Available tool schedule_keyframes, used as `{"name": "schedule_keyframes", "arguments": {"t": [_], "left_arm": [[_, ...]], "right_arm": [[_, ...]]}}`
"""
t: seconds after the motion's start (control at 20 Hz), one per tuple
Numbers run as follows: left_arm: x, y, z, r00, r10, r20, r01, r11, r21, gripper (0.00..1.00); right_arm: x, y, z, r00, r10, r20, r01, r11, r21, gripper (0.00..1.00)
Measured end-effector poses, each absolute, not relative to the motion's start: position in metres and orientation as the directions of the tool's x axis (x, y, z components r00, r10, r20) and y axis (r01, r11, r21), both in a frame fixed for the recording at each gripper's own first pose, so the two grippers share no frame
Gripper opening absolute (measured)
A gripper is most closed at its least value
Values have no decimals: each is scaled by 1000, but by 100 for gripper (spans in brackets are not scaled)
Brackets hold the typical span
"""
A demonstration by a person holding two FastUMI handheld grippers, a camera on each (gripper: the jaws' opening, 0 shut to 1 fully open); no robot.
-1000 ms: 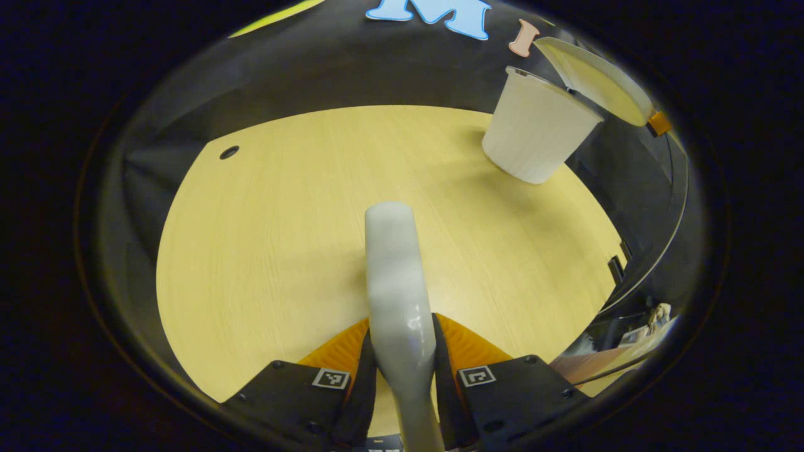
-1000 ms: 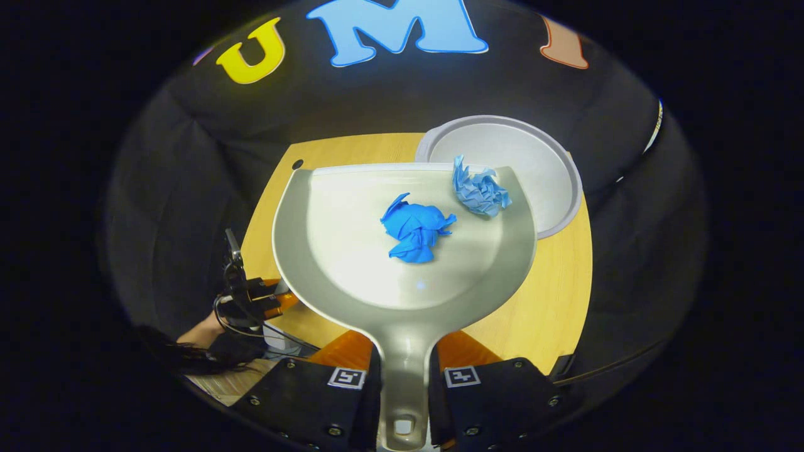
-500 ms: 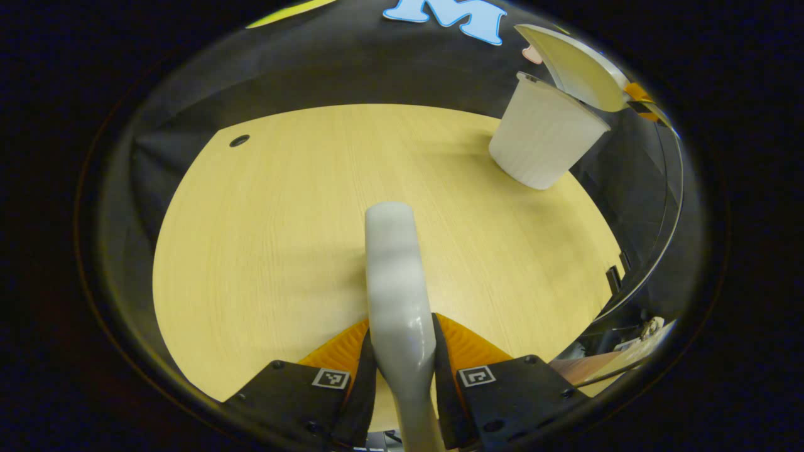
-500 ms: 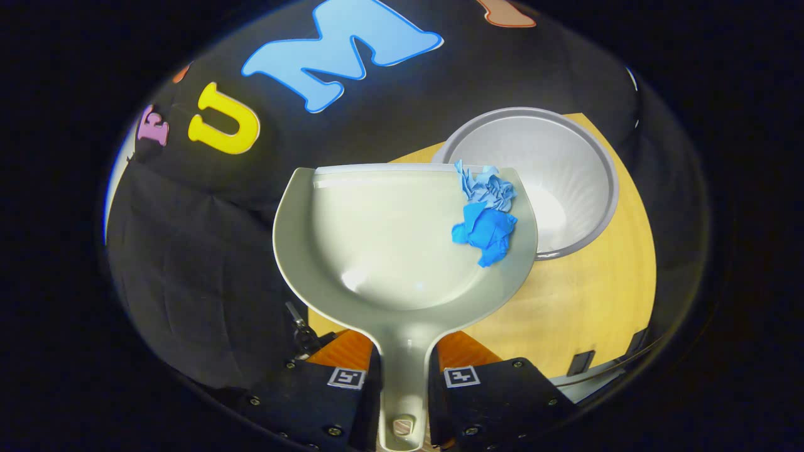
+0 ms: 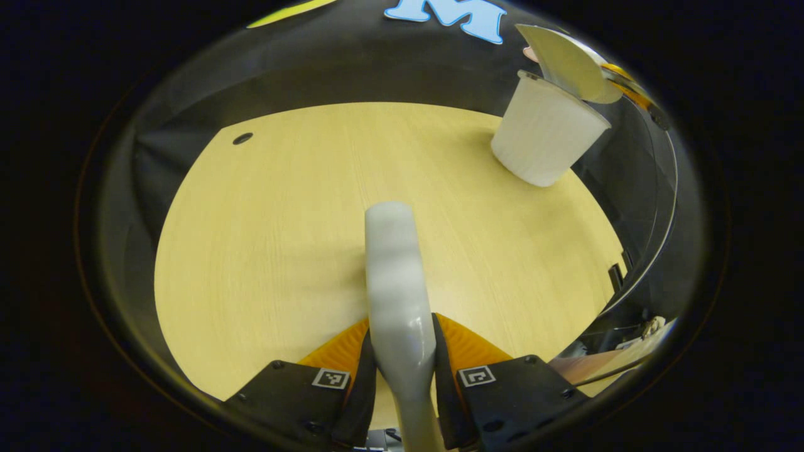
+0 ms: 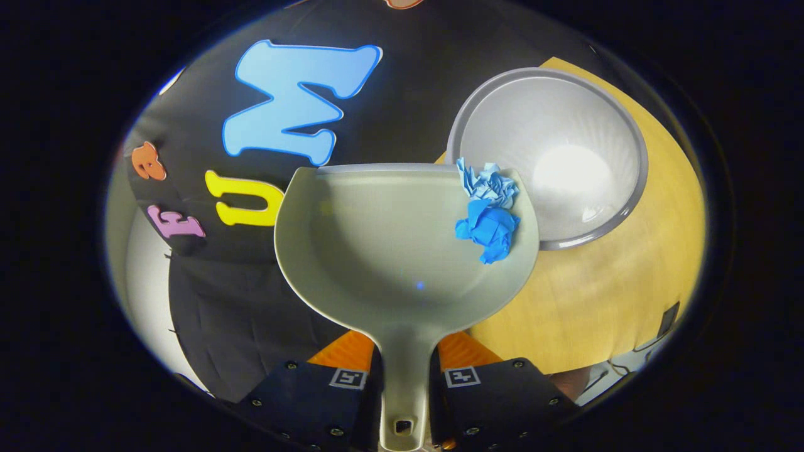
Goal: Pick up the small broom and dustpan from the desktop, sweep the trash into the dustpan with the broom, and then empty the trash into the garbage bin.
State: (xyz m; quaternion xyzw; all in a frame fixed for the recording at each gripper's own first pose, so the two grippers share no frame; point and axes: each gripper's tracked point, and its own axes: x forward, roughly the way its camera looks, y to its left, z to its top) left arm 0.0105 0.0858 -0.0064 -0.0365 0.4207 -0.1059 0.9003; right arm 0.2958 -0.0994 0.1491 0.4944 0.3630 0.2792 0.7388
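Now right gripper (image 6: 405,383) pinches dustpan (image 6: 389,245) handle, tilted so 2 wads (image 6: 488,210) slide toward bin (image 6: 619,207) at 2 o'clock; left gripper (image 5: 402,370) pinches broom (image 5: 396,282), parked aside.

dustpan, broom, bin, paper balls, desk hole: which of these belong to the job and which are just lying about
Job: dustpan, held by right gripper; two blue paper balls; garbage bin; broom, held by left gripper.
Just there: desk; cable hole.
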Motion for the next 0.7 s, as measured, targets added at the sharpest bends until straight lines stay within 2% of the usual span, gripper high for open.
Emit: {"name": "schedule_keyframes", "arguments": {"t": [0.35,0.45,0.5,0.65,0.7], "left_arm": [[11,83,-10,618,-223,-754,165,974,-153,49],[9,83,-11,618,-224,-753,164,974,-155,46],[9,82,-11,620,-224,-752,164,974,-155,46],[7,83,-10,621,-227,-750,165,974,-159,49],[7,84,-9,622,-225,-750,163,974,-157,46]], "right_arm": [[303,-101,168,648,762,-3,-46,43,998,30],[304,-92,174,655,755,30,-44,-2,999,27],[306,-89,174,660,750,40,-45,-13,999,30],[307,-92,175,664,747,47,-46,-22,999,30],[307,-92,177,664,745,55,-47,-33,998,30]]}}
